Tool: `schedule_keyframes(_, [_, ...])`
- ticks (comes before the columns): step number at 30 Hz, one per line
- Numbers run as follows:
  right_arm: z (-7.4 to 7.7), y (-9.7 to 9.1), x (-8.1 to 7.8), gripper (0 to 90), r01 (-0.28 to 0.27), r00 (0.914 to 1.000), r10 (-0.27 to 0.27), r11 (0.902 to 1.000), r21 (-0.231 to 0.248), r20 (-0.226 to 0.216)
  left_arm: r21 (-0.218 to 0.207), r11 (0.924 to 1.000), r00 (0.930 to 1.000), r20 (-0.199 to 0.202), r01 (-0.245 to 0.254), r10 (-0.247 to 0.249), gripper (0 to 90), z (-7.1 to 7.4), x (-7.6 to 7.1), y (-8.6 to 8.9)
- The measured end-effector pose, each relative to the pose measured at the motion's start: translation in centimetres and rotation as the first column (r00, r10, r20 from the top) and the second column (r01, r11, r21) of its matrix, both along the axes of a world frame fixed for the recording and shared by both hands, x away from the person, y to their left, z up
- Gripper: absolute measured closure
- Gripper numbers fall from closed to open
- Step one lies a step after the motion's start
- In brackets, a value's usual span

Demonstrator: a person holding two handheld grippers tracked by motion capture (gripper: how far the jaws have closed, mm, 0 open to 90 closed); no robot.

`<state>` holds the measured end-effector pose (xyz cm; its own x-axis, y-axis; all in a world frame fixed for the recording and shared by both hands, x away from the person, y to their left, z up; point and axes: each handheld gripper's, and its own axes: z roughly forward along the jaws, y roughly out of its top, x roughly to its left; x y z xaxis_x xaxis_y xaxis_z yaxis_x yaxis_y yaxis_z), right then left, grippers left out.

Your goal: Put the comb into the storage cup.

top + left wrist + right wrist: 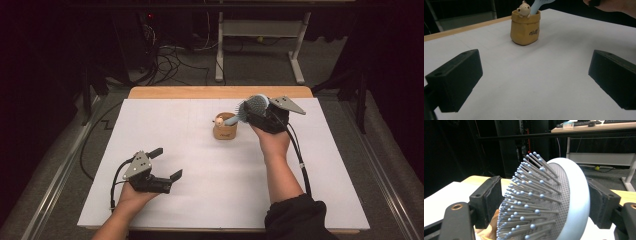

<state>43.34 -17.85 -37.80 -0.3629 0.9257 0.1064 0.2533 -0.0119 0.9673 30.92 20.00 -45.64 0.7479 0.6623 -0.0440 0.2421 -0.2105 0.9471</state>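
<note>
Right gripper (544,205): jaws part-open, flanking pale-blue round plastic hairbrush (564,202), grip uncertain | brush handle is stood in tan bear-trimmed pot (225,131), apparently for storage | left gripper (167,163): wide open, empty.

A white sheet (200,190) covers the wooden table (200,92), leaving its far edge bare. Beyond stands a white desk frame (260,30); black cables (170,60), perhaps power leads, tangle on grey carpet (260,70).
</note>
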Motion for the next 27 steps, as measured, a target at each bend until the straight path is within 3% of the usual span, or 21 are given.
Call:
schedule_keyframes(10, [0.21,-0.13,-0.01,14.4,-0.019,0.9998,0.019,0.9998,0.001,0.006,-0.006,1.0000,1.0000,0.006,-0.003,0.003,0.0,0.13,-0.06,0.12])
schedule_keyframes(18, [0.31,-0.06,-0.11,0.3,-0.026,0.9996,0.026,0.9996,-0.012,0.010,-0.006,1.0000,1.0000,0.005,-0.008,0.008,0.0,0.09,-0.02,0.12])
schedule_keyframes(27, [1.01,-0.45,-0.66,0.2,-0.016,0.9993,0.017,0.9994,-0.031,0.032,-0.006,0.9999,0.9999,0.001,-0.011,0.011,0.0,0.04,0.09,0.23])
